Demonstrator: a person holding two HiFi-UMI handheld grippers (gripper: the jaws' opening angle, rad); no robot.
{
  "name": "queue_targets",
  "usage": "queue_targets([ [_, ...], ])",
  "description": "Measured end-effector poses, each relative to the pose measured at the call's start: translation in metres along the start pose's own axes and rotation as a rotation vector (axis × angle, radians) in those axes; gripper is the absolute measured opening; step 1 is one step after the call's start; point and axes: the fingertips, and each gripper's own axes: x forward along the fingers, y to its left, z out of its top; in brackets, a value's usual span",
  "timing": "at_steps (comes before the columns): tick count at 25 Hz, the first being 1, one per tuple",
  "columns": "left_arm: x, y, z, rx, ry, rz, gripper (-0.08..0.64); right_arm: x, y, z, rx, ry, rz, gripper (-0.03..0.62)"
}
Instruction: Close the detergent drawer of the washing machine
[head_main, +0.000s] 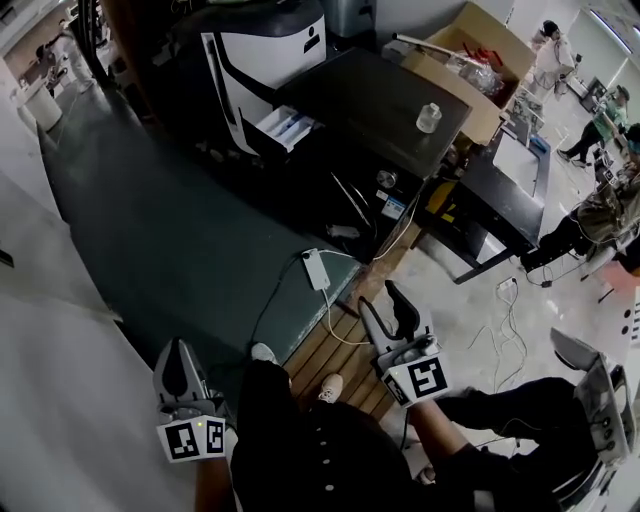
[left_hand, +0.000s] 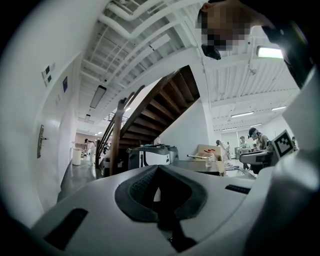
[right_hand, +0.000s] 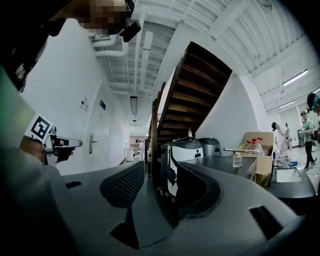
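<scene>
The white and black washing machine (head_main: 265, 60) stands at the far end of a green mat (head_main: 180, 240). Its white detergent drawer (head_main: 285, 128) sticks out, open. Both grippers are low in the head view, well short of the machine. My right gripper (head_main: 387, 312) has its two dark fingers apart with nothing between them. It points at the machine (right_hand: 182, 155) in the right gripper view, jaws (right_hand: 160, 172) spread. My left gripper (head_main: 178, 372) hangs over the mat's near left edge with its fingers together. In the left gripper view its pads (left_hand: 157, 167) meet, and the machine (left_hand: 150, 155) shows beyond.
A dark table (head_main: 380, 110) beside the machine carries a small glass jar (head_main: 428, 117). A cardboard box (head_main: 480, 60) stands behind it. A white power adapter (head_main: 318, 268) with its cable lies on the mat's corner. Wooden slats (head_main: 330, 360) are underfoot. People sit at desks on the right (head_main: 610, 200).
</scene>
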Motion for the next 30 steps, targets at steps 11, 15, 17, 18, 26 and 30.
queue_targets([
  [11,0.064,0.044,-0.002,-0.019,0.003,0.001,0.003,0.076,0.003,0.005,0.001,0.016,-0.004,0.202],
  [15,0.092,0.067,-0.001,-0.021,-0.006,0.001,0.004,0.114,0.006,0.008,-0.009,0.019,0.0,0.199],
  [17,0.105,0.081,0.002,-0.023,-0.008,0.003,0.003,0.134,0.011,0.012,-0.012,0.018,0.005,0.196],
  [18,0.111,0.089,0.004,-0.024,-0.011,0.006,0.003,0.145,0.014,0.016,-0.013,0.016,0.009,0.193],
  [26,0.151,0.152,0.035,-0.022,-0.036,-0.01,0.004,0.225,0.051,0.053,-0.021,-0.019,0.026,0.189],
  [30,0.163,0.185,0.059,-0.02,-0.049,-0.018,0.003,0.257,0.067,0.08,-0.029,-0.026,0.008,0.186],
])
